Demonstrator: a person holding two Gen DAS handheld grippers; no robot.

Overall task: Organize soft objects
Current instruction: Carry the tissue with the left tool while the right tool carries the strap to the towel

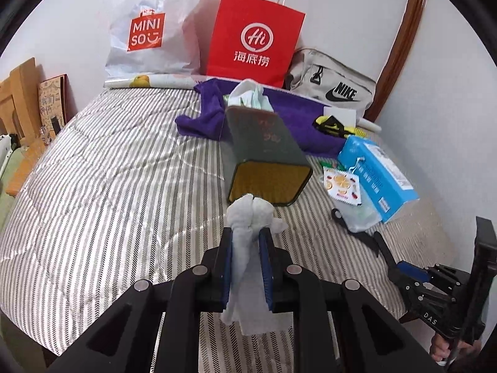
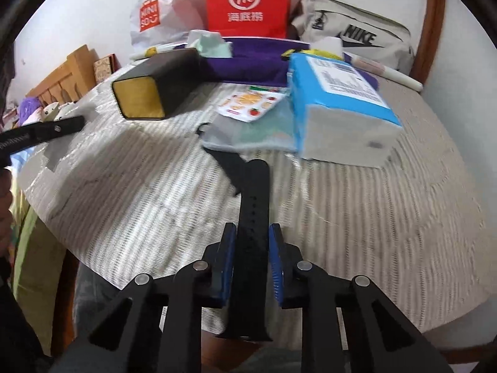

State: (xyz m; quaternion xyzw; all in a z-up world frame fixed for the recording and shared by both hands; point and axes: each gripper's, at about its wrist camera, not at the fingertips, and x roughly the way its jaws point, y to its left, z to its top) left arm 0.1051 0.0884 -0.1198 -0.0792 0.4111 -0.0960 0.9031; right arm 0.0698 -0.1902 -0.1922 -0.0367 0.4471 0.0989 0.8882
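Note:
In the left wrist view my left gripper is shut on a pale grey cloth, which bunches above the blue pads and hangs below them. Just beyond it a dark green box lies on its side on the striped bedcover, gold base toward me, with white and mint cloths sticking out of its far end. A purple towel lies behind the box. In the right wrist view my right gripper is shut on a black strap that runs lengthwise between the pads.
A blue tissue pack, a fruit-print pouch and a clear bag lie right of the box. A red paper bag, a white shopping bag and a beige sports bag line the wall. Wooden furniture stands left.

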